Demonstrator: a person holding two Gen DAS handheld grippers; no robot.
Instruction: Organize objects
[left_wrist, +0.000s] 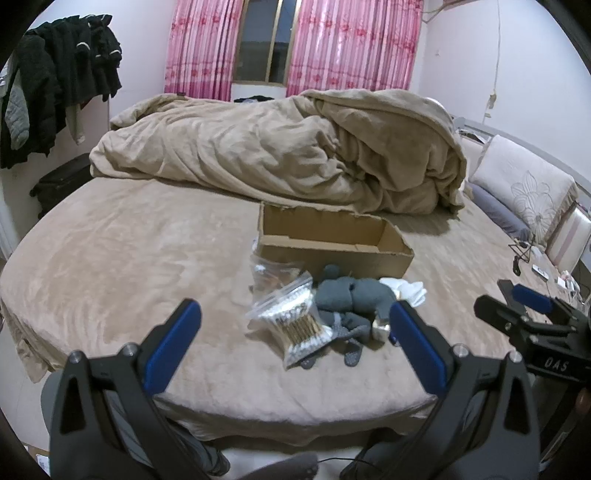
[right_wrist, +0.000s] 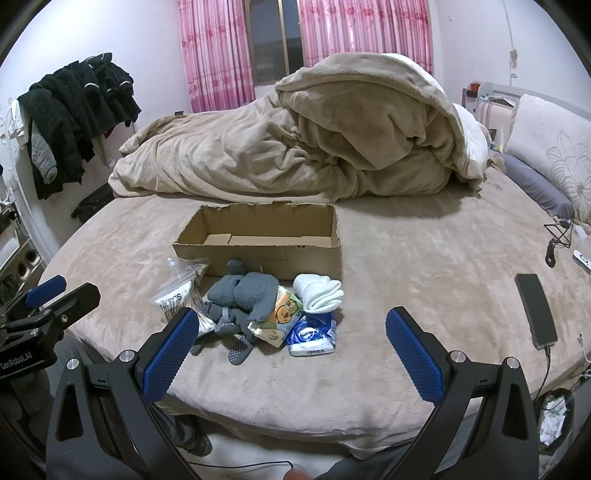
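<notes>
An empty cardboard box (left_wrist: 334, 243) (right_wrist: 258, 240) sits on the bed. In front of it lies a pile: a bag of cotton swabs (left_wrist: 295, 325) (right_wrist: 177, 295), grey socks (left_wrist: 347, 295) (right_wrist: 247, 291), white socks (left_wrist: 404, 290) (right_wrist: 319, 291), a cartoon tissue pack (right_wrist: 286, 310) and a blue tissue pack (right_wrist: 312, 336). My left gripper (left_wrist: 295, 314) is open and empty, short of the pile. My right gripper (right_wrist: 291, 325) is open and empty, also near the pile. Each gripper shows at the edge of the other's view.
A rumpled beige duvet (left_wrist: 280, 147) (right_wrist: 295, 140) lies behind the box. A black phone (right_wrist: 535, 306) with a cable lies at the right. Pillows (right_wrist: 550, 147) stand at the headboard. Dark clothes (right_wrist: 74, 110) hang at the left wall.
</notes>
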